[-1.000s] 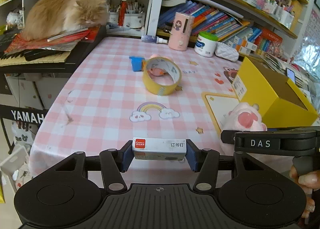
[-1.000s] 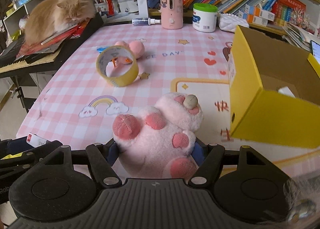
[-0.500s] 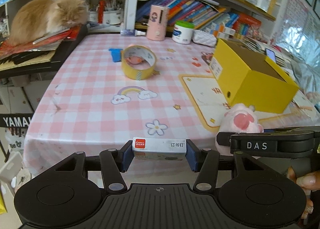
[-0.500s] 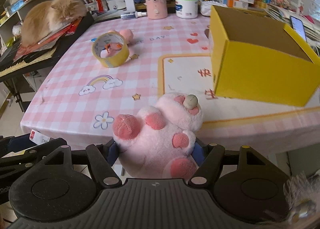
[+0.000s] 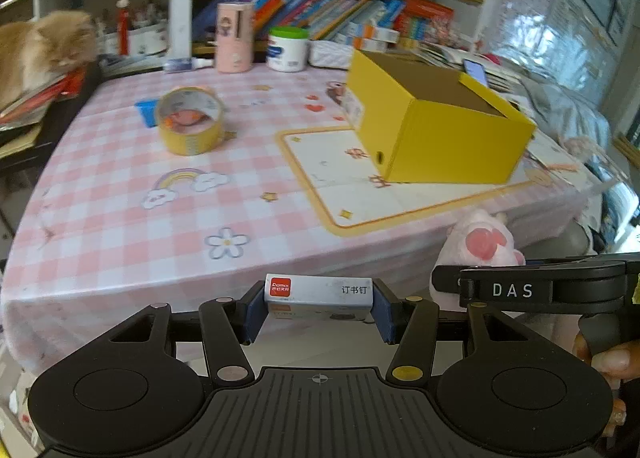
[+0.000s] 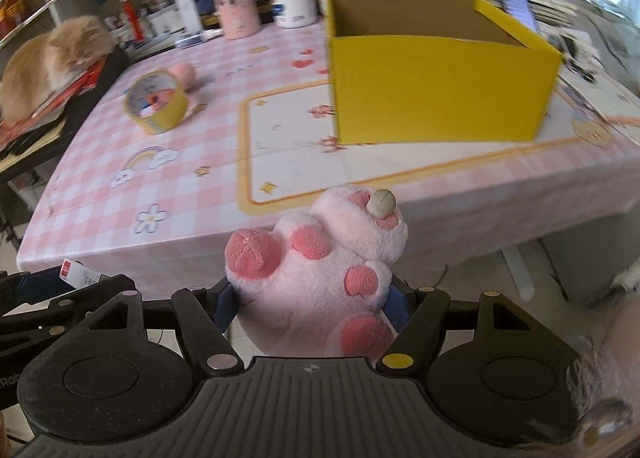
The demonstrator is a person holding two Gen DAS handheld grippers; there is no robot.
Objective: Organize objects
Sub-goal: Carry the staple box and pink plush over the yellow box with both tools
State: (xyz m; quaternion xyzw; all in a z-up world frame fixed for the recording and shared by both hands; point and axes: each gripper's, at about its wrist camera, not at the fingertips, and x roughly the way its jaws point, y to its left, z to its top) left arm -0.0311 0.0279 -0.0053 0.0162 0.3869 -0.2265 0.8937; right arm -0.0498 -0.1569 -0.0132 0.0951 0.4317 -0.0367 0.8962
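Note:
My left gripper (image 5: 318,308) is shut on a small grey staple box (image 5: 319,294) with a red label, held in front of the table's near edge. My right gripper (image 6: 310,304) is shut on a pink plush toy (image 6: 320,270), also off the near edge; the toy shows in the left wrist view (image 5: 476,250). An open yellow cardboard box (image 6: 436,94) stands on the table's right side, also seen in the left wrist view (image 5: 436,130). A yellow tape roll (image 5: 188,120) lies at the left, with a blue item (image 5: 145,112) and a pink toy (image 6: 185,73) behind it.
The table has a pink checked cloth (image 5: 120,218) and a cream mat (image 5: 360,186). A pink canister (image 5: 234,38) and a green-lidded white jar (image 5: 287,50) stand at the back before bookshelves. An orange cat (image 5: 36,54) lies on books at the left.
Both grippers have pulled back from the table and swung right while keeping their objects. The table's near edge and the yellow box now show more fully.

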